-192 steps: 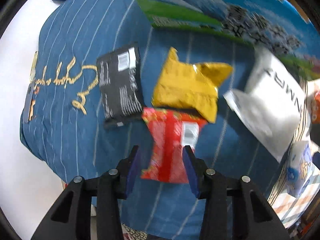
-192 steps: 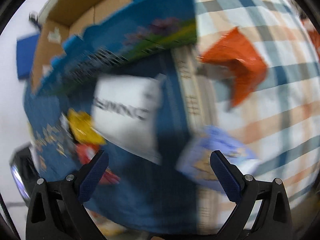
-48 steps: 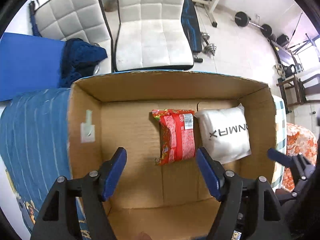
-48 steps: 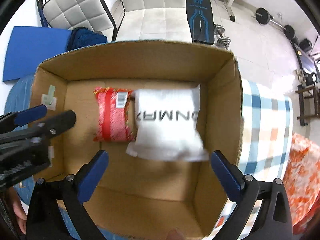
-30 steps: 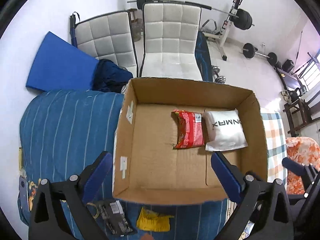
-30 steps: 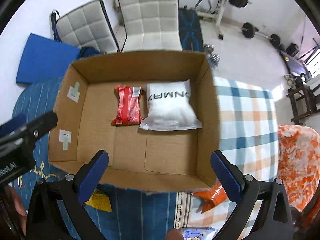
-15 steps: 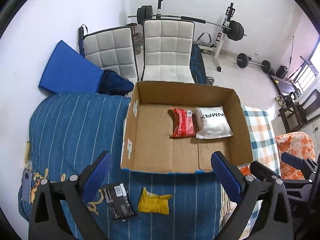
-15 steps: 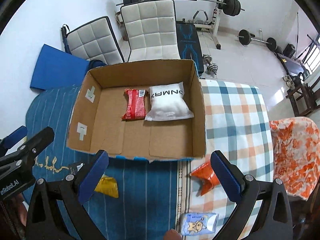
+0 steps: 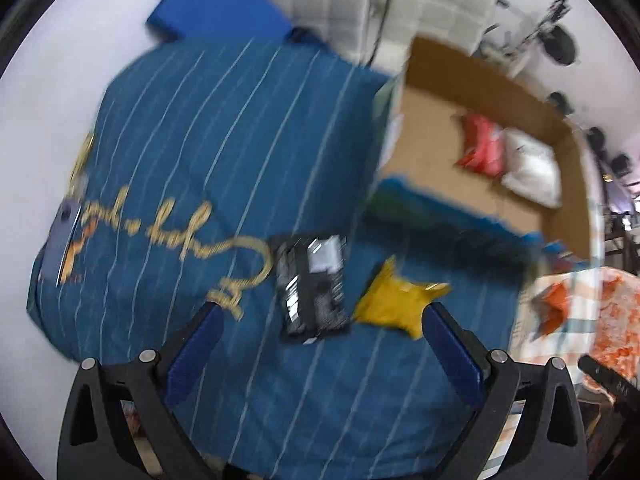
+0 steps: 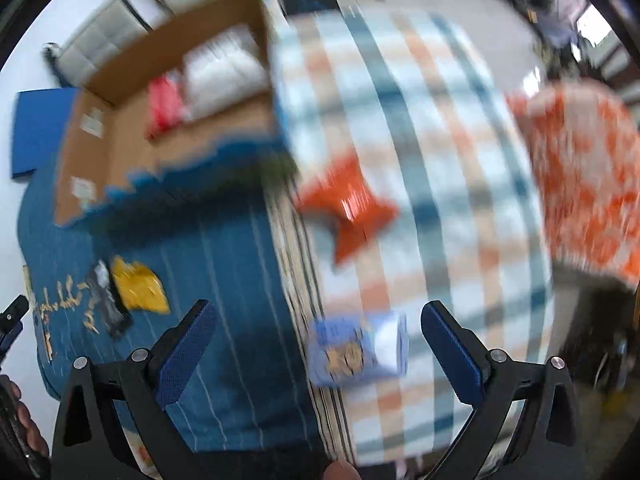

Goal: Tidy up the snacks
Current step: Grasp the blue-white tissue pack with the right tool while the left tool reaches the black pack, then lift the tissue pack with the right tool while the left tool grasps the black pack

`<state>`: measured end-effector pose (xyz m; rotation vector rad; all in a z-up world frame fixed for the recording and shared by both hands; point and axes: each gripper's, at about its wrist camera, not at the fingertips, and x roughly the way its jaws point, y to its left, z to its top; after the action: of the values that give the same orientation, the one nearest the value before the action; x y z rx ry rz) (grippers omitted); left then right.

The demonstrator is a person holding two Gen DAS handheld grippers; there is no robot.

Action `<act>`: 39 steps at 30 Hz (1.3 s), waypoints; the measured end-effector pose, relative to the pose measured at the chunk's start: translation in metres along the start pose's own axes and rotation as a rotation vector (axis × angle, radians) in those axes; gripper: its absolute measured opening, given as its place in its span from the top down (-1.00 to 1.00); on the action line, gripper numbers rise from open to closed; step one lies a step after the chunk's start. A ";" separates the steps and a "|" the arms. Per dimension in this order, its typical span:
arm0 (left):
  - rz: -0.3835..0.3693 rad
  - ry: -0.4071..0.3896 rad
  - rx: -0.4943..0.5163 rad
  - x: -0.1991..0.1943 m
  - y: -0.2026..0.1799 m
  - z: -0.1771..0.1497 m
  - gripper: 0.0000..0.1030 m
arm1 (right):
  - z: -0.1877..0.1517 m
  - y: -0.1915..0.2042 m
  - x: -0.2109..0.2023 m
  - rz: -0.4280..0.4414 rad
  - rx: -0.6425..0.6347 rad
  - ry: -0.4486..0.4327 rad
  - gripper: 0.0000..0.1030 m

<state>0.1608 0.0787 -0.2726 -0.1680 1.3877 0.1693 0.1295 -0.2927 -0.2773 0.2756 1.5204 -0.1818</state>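
My left gripper (image 9: 320, 344) is open, hanging over a black snack packet (image 9: 314, 288) and a yellow packet (image 9: 396, 304) on the blue striped cloth. The cardboard box (image 9: 436, 188) at upper right holds a red packet (image 9: 478, 146) and a white bag (image 9: 530, 166). My right gripper (image 10: 318, 344) is open above a light blue packet (image 10: 356, 346) on the checked cloth. An orange packet (image 10: 352, 208) lies further ahead. The box (image 10: 120, 160), the yellow packet (image 10: 138, 286) and the black packet (image 10: 106, 308) sit left. Both views are blurred.
A blue mat (image 9: 216, 16) and white padded chairs (image 9: 432, 4) stand behind the bed. An orange-patterned cloth (image 10: 588, 176) lies at the right. A phone-like object (image 9: 64, 236) rests at the blue cloth's left edge. A person's hand (image 10: 24, 432) shows at lower left.
Both grippers have dropped from high above the box toward the bed. The left one swung left over the black and yellow packets; the right one swung right over the light blue packet.
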 end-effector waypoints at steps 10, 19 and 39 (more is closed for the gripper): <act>0.044 0.123 0.026 0.052 -0.001 -0.017 -0.97 | -0.048 -0.040 0.112 -0.064 0.125 0.282 -1.00; 0.055 0.220 -0.002 0.095 0.022 -0.002 -0.97 | -0.059 -0.020 0.144 -0.139 -0.016 0.313 -0.27; -0.024 0.334 -0.019 0.183 0.023 0.024 -0.91 | -0.026 0.069 0.101 -0.051 -0.277 0.206 -0.42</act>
<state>0.2112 0.1099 -0.4491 -0.2359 1.7157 0.1382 0.1291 -0.2141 -0.3743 0.0349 1.7356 0.0189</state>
